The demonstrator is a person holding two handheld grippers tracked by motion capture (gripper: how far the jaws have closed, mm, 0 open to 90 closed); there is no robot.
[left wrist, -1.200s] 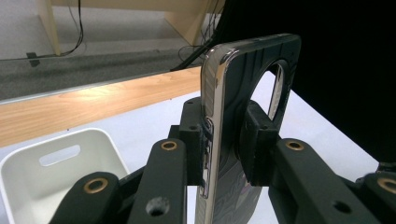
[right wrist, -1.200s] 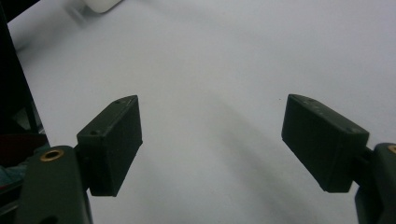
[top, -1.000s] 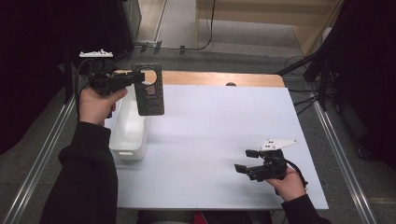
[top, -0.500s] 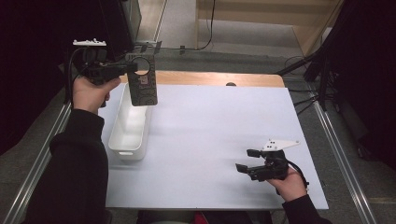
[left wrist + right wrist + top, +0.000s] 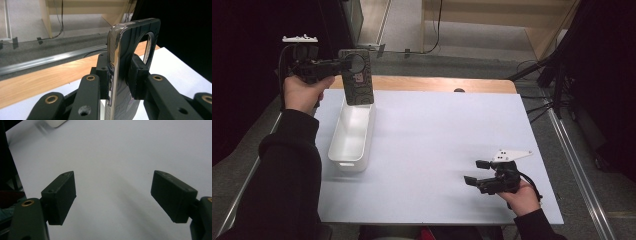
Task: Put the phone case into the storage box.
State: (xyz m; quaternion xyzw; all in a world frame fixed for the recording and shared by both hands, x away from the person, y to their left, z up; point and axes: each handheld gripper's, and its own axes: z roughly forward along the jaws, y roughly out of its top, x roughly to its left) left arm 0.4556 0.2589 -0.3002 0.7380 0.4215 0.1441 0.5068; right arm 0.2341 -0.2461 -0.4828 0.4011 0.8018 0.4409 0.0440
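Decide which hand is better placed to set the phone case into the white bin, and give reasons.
Left. Its claw is shut on the phone case above the white bin; the right claw sits open and empty across the table.

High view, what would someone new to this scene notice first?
Most striking is the dark phone case held up in the air by the left gripper, above the far end of the white bin at the table's left. The pads clamp it upright. Near the front right of the white table, the right gripper rests open with nothing in it.
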